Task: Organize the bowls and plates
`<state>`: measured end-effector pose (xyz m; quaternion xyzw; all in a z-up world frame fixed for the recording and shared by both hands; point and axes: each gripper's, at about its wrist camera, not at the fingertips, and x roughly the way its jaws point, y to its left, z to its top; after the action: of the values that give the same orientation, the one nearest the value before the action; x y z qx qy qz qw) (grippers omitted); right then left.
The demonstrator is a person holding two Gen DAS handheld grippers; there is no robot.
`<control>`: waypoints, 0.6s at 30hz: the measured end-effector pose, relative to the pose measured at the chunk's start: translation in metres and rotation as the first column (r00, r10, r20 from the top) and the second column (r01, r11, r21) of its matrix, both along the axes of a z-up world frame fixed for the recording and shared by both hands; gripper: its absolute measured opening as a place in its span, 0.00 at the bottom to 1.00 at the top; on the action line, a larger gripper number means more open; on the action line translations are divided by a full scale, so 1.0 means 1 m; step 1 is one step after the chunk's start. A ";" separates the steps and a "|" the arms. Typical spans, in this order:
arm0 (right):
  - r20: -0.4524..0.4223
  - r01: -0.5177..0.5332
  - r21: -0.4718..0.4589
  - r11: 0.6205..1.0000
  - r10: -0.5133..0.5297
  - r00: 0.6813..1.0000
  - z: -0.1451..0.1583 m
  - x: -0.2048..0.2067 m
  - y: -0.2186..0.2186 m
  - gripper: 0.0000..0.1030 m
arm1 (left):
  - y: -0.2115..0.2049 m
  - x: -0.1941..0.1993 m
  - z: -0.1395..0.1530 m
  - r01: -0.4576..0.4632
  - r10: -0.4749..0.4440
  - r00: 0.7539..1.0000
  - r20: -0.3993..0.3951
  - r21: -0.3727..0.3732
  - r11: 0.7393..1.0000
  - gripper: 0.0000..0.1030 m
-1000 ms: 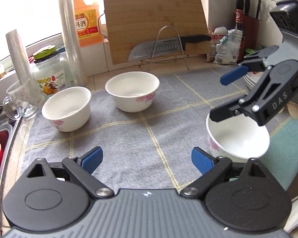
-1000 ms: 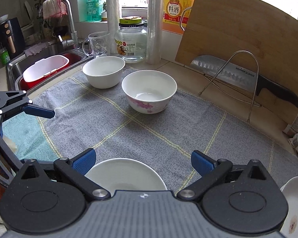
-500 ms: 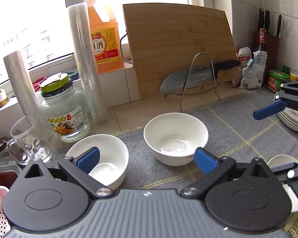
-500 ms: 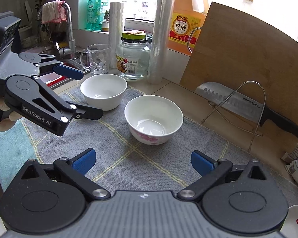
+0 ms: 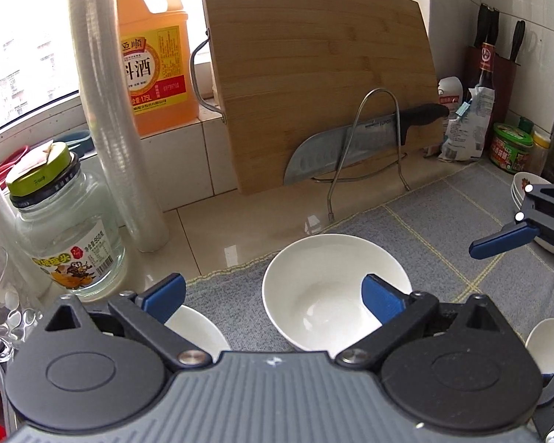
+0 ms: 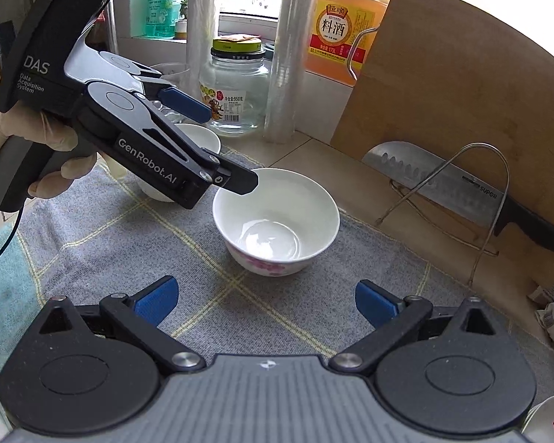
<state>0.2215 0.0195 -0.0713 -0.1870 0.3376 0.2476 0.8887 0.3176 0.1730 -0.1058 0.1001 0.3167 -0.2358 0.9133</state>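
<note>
I hover my left gripper point(image 5: 273, 297), jaws released, over the bowl point(image 5: 332, 295) at the mat's point(image 5: 443, 229) back edge; next, straddle its rim.

At lower left of my left view, my left tongs point(image 5: 273, 297) hide most of a second white ceramic bowl point(image 5: 195, 326). In my right view, another flower-printed white dish point(image 6: 552, 419) is cut off at lower right.

The grey cloth point(image 6: 103, 243) in front of the flowered bowl point(image 6: 276, 217) lies bare, so a gripper could pass there. Behind the bowl, the wire rack point(image 6: 461, 199) with the knife point(image 6: 435, 181), the glass jar point(image 6: 236, 88) and the film roll point(image 6: 288, 55) block the tabletop's back edge
</note>
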 end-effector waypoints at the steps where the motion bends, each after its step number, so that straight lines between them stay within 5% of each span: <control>1: -0.002 -0.002 -0.008 1.000 0.001 1.000 -0.001 0.002 0.001 1.00 | -0.002 0.002 -0.001 0.014 -0.014 1.000 -0.006 0.002 1.000 0.98; 12: -0.056 -0.028 -0.014 1.000 0.028 0.998 -0.014 0.032 0.012 1.00 | -0.017 0.026 -0.010 0.096 -0.093 0.993 -0.072 0.037 0.995 0.95; 18: -0.060 -0.046 -0.007 0.999 0.046 0.997 -0.016 0.045 0.016 1.00 | -0.017 0.038 -0.015 0.116 -0.114 0.984 -0.134 0.008 0.993 0.78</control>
<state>0.2665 0.0351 -0.0870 -0.1911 0.3609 0.2722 0.8713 0.3553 0.1565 -0.1207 0.1094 0.3725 -0.2920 0.8741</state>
